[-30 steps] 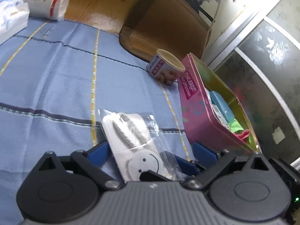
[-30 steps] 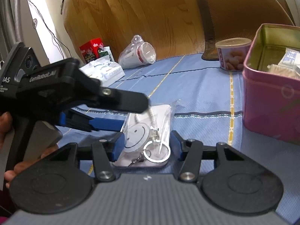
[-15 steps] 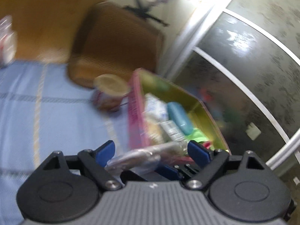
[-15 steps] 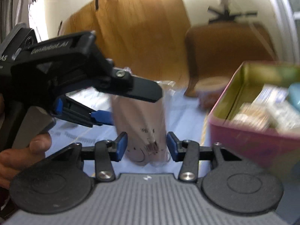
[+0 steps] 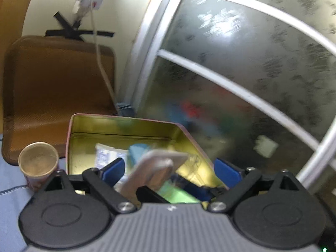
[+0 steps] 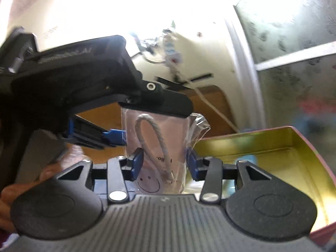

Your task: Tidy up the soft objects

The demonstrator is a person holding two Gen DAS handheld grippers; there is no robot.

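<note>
Since a second ago you've carried the packet (image 6: 161,147) off the blue cloth and up over the tin (image 6: 283,145), both tools swinging with it. It now stands on end, long axis vertical, rope loop up and smiley face down, right between the right gripper (image 6: 164,166) pads, which look closed against its plastic sides. Your left gripper (image 6: 126,113) grabs it from the left side near the top; in the left view the blue pads (image 5: 114,169) sit wide of the packet, so I can't tell how firmly that one is pinching. The tin's open mouth lies just ahead and to the right, already holding a few bits, with free room near the front wall. Watch the paper cup (image 5: 37,163) just left of the tin, and the tin's near rim under the packet's bottom edge
</note>
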